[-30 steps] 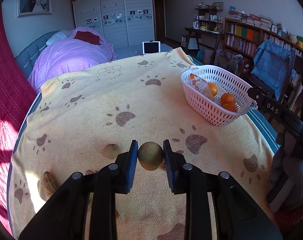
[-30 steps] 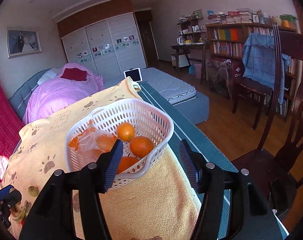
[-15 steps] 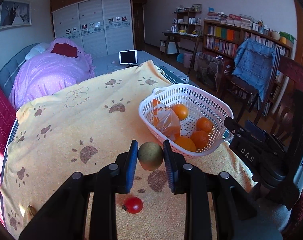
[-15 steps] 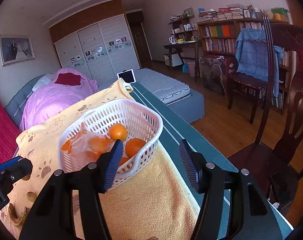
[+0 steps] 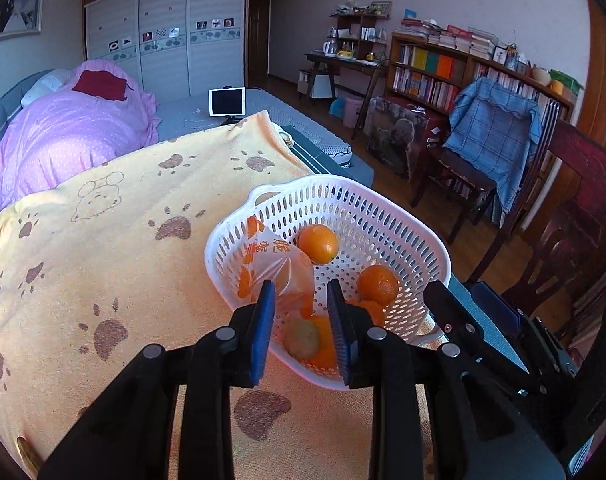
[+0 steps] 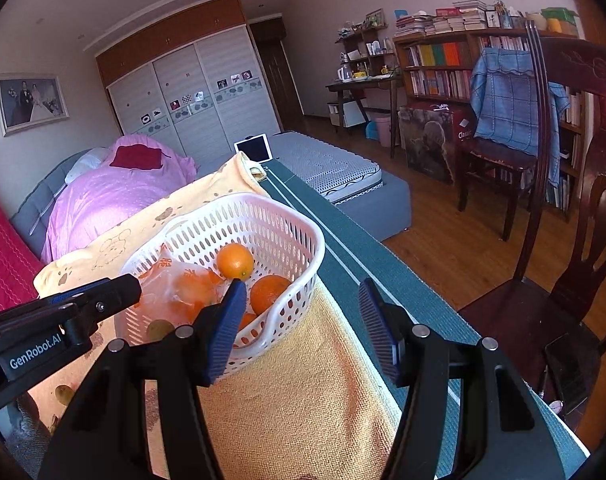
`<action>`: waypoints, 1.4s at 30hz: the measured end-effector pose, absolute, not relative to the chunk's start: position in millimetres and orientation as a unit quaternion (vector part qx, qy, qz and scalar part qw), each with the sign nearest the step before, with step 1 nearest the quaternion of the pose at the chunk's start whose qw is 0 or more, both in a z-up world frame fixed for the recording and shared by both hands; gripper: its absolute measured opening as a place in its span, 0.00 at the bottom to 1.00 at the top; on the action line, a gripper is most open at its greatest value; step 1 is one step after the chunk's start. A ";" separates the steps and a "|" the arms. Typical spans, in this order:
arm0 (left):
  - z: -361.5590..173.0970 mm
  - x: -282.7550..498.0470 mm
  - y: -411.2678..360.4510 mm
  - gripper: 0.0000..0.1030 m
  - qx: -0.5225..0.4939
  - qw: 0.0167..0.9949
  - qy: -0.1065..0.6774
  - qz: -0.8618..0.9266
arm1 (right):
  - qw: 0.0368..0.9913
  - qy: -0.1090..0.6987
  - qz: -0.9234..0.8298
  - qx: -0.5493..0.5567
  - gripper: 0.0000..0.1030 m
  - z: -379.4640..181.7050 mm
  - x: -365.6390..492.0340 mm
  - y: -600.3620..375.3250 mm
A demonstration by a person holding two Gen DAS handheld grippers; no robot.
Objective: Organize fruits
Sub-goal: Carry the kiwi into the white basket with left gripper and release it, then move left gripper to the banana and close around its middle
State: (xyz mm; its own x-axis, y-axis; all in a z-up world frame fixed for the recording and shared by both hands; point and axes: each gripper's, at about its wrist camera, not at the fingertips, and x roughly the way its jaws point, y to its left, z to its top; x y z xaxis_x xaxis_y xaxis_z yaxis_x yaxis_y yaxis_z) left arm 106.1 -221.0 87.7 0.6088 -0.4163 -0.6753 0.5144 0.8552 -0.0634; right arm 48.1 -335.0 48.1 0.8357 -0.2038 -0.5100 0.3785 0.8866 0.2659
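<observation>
Over the white perforated plastic basket (image 5: 407, 216), the left hand-held gripper (image 5: 301, 330) is opening its jaws; the round greenish-brown fruit (image 5: 302, 338) lies loose among oranges (image 5: 318, 243). The right hand-held gripper (image 6: 303, 330) waits empty, jaws apart. A yellow paw-print blanket (image 5: 123, 248) covers the bed.
</observation>
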 end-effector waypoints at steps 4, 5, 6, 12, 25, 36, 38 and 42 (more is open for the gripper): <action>81.4 108.7 -208.7 0.52 0.053 0.897 0.365 -0.245 | 0.940 0.244 -0.152 0.181 0.59 47.2 50.4 -333.1; 80.9 108.4 -205.7 0.52 0.052 0.897 0.366 -0.243 | 0.940 0.245 -0.152 0.180 0.59 46.8 50.6 -333.0; 80.4 108.0 -203.1 0.52 0.052 0.898 0.366 -0.241 | 0.940 0.246 -0.152 0.180 0.59 46.4 50.6 -333.2; 84.2 100.1 -192.5 0.52 0.061 0.905 0.353 -0.228 | 0.941 0.246 -0.151 0.178 0.59 46.2 49.7 -332.6; 97.1 87.3 -149.1 0.59 0.034 0.919 0.346 -0.187 | 0.941 0.244 -0.149 0.178 0.59 47.7 49.5 -332.4; 106.1 71.3 -84.5 0.60 0.020 0.931 0.341 -0.128 | 0.944 0.239 -0.146 0.175 0.59 51.3 46.1 -330.1; 106.8 67.8 -71.6 0.60 0.017 0.933 0.341 -0.116 | 0.944 0.238 -0.146 0.175 0.59 52.1 45.9 -329.6; 105.7 58.1 -46.8 0.60 0.012 0.935 0.342 -0.096 | 0.945 0.237 -0.144 0.173 0.59 53.0 45.9 -328.7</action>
